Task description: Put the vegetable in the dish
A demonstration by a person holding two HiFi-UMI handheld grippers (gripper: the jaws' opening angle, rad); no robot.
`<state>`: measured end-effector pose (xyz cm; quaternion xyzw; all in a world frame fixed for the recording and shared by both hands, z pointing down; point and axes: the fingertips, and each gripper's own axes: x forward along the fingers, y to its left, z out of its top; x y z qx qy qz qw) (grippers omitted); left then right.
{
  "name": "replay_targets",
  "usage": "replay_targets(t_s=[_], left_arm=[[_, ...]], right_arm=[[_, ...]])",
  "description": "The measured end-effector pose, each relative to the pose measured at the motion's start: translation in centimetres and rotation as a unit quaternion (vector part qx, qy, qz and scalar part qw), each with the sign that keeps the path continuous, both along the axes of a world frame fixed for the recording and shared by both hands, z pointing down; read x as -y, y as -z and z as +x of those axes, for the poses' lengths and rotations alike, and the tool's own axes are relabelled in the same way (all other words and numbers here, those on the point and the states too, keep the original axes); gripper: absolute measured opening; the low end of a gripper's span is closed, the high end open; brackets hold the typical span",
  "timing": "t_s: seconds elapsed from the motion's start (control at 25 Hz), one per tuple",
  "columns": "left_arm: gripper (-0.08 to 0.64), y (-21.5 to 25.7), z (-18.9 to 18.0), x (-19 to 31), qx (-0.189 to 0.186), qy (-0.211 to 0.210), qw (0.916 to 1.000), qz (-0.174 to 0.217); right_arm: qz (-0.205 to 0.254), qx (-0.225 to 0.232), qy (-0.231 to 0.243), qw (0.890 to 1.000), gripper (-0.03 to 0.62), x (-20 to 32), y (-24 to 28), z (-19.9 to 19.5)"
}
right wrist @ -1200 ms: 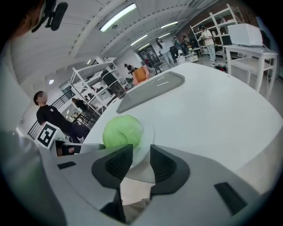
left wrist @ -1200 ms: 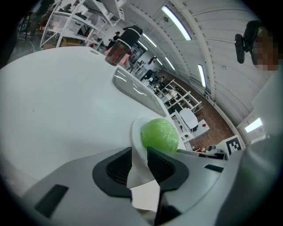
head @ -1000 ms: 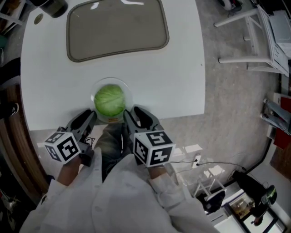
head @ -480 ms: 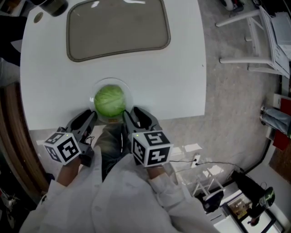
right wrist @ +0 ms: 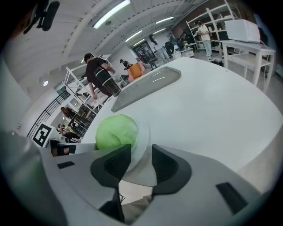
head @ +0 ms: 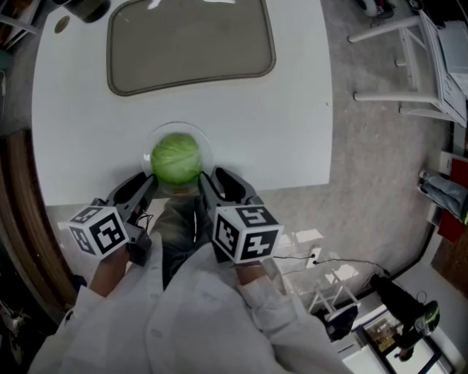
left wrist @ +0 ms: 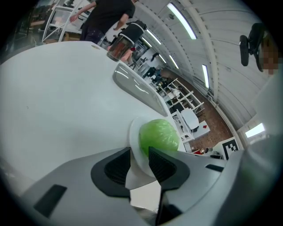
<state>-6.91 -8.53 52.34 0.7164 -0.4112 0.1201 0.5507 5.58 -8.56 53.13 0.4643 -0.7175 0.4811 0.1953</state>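
Observation:
A round green cabbage (head: 175,159) sits in a shallow clear dish (head: 205,144) near the front edge of the white table (head: 285,117). My left gripper (head: 143,188) hovers at the table's edge just left of the dish; my right gripper (head: 215,182) sits just right of it. In the left gripper view the cabbage (left wrist: 159,136) and the dish rim (left wrist: 134,148) lie right beyond the left gripper (left wrist: 139,161), whose jaws stand a little apart. The right gripper (right wrist: 141,161) shows the same narrow gap, with the cabbage (right wrist: 116,130) and dish (right wrist: 143,134) ahead. Neither holds anything.
A large grey mat (head: 190,44) covers the far half of the table. A dark jar (head: 84,10) stands at the far left corner. White racks (head: 409,58) and cables (head: 322,259) are on the floor to the right. People stand in the background (right wrist: 99,75).
Almost nothing differs; both grippers have shifted very slightly while staying at the table's edge beside the dish.

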Motion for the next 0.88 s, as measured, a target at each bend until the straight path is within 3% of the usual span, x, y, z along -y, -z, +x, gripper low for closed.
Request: replay_targets(t_s=[0.88], left_arm=[[0.11, 0.22, -0.37, 0.27, 0.011, 0.025, 0.9994, 0.02]], right_arm=[[0.001, 0.004, 0.008, 1.0, 0.127, 0.04, 0.08, -0.76]])
